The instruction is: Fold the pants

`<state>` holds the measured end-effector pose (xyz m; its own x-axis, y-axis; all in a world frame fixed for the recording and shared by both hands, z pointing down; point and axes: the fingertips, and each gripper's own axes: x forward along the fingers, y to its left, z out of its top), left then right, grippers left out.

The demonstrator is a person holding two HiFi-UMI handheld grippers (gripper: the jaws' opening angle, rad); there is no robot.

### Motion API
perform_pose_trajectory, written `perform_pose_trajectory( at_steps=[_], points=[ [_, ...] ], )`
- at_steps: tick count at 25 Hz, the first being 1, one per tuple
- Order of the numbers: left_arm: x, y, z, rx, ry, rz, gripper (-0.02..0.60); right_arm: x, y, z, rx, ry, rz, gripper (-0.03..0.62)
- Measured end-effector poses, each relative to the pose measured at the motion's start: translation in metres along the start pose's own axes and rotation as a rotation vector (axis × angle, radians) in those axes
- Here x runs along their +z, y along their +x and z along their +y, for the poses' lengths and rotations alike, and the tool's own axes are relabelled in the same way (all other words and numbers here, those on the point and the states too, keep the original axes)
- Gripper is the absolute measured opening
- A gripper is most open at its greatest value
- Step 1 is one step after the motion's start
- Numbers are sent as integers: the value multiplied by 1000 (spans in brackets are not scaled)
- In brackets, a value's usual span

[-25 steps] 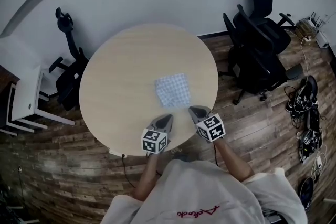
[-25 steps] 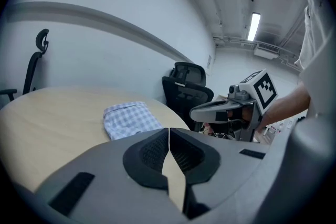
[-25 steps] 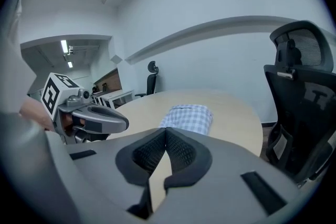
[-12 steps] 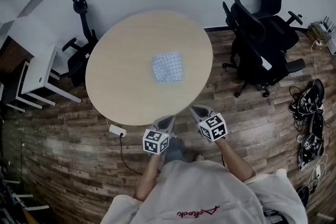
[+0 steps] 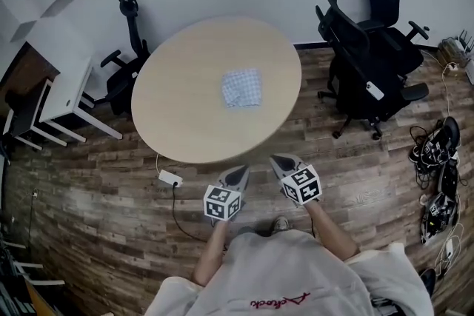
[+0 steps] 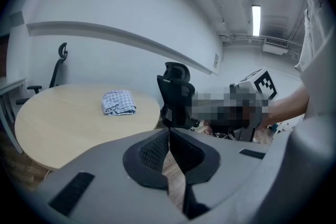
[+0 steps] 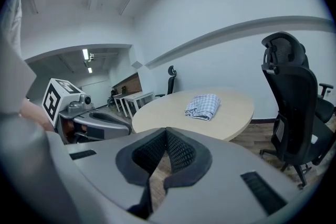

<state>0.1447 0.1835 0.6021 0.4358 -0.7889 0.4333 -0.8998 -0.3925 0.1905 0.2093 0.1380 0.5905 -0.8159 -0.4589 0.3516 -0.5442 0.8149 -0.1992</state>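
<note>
The checked pants (image 5: 242,87) lie folded into a small bundle near the middle of the round wooden table (image 5: 185,122). The bundle also shows in the left gripper view as the pants (image 6: 118,102) and in the right gripper view as the pants (image 7: 203,106). My left gripper (image 5: 241,175) and right gripper (image 5: 280,161) are both shut and empty. They hang side by side over the wooden floor, off the table's near edge and well short of the pants. In the left gripper view my left gripper (image 6: 168,134) has its jaws together; so does my right gripper (image 7: 166,132).
Black office chairs (image 5: 370,55) stand right of the table, another black chair (image 5: 126,48) at its far left. A white desk (image 5: 59,92) is at the left. A power strip (image 5: 169,177) and its cable lie on the floor by the table's near edge. Cables and shoes (image 5: 437,166) clutter the right.
Both grippers have drawn back from over the table's near edge to above the floor. The table and the pants now lie farther off. The pants have not moved on the table.
</note>
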Motion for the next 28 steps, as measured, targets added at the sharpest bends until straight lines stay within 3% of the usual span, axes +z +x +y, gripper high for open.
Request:
perform_pose_trajectory(
  at_steps=[13, 28],
  points=[
    [-50, -96, 2, 26, -44, -35, 35, -28, -21, 82, -34, -7, 18, 29],
    [-92, -176, -15, -23, -16, -59, 35, -58, -55, 173, -101, -21, -8, 29]
  ],
)
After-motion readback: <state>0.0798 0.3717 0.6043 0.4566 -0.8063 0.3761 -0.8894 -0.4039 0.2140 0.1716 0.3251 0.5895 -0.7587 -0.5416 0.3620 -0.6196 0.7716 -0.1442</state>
